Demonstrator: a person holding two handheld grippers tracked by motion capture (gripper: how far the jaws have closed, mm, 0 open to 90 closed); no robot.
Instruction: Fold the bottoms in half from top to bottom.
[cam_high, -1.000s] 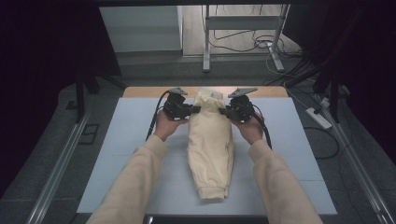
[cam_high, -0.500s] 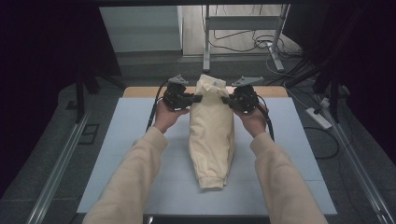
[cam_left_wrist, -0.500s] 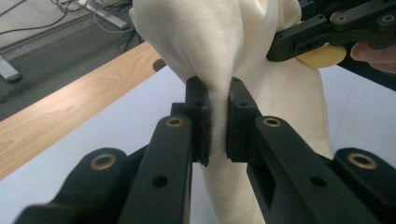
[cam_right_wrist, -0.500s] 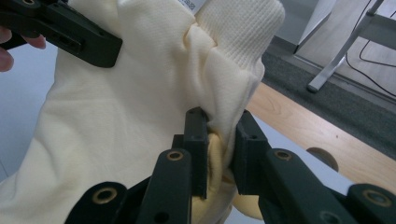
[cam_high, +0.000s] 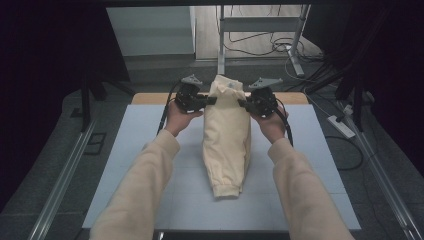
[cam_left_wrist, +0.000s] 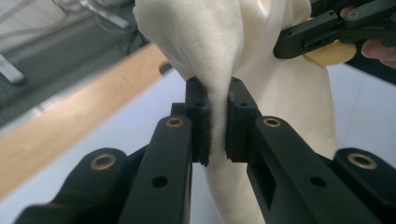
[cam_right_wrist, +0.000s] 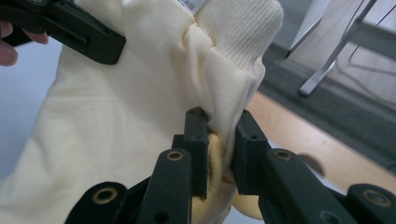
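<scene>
Pale blue table mat covers most of the wooden table, wide bare room left and right of the garment. Cream sweatpants, folded lengthwise, lie down the middle: waistband end raised off the mat at the far side, cuffed leg end resting flat near the front edge. Left gripper clamped on the fabric at the waistband's left edge; left gripper view shows the jaws pinched tight on a cloth fold. Right gripper clamped on the right edge, jaws closed over bunched cloth by the ribbed waistband. Progress, as judged: grasp done, top end raised, legs not yet off the surface; fold-over or carry left to do. Far wooden edge close behind the grippers, plenty of room toward the person.
</scene>
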